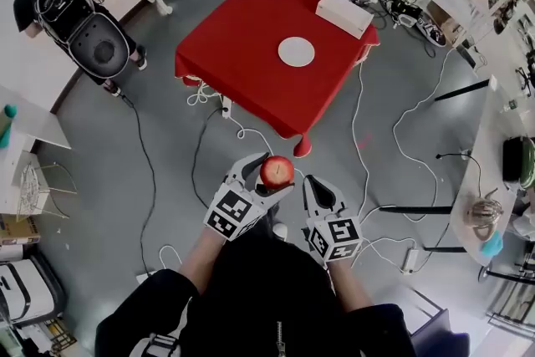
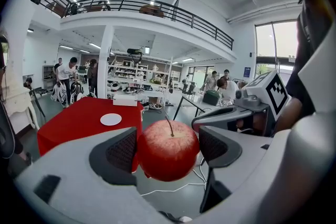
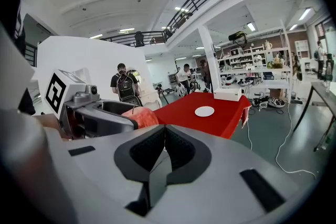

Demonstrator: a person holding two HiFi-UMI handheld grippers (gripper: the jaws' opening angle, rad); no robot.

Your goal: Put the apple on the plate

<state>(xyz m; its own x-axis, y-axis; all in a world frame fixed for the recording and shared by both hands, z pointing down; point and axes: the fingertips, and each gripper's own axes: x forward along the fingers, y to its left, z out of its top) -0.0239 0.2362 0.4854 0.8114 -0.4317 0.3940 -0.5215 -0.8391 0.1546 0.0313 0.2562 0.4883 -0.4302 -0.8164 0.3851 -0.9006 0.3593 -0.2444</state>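
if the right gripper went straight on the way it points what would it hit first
Probably the red table; only floor shows between it and the right gripper, though depth is unclear.

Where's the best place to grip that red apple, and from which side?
Grip the apple across its widest middle, coming in level from the side. It is round with its stem up, so opposite flanks seat the pads evenly; the left hand-held gripper holds it so.

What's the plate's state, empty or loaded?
Empty. The white plate lies bare on the red table; the apple is clamped in the left gripper, well short of the table.
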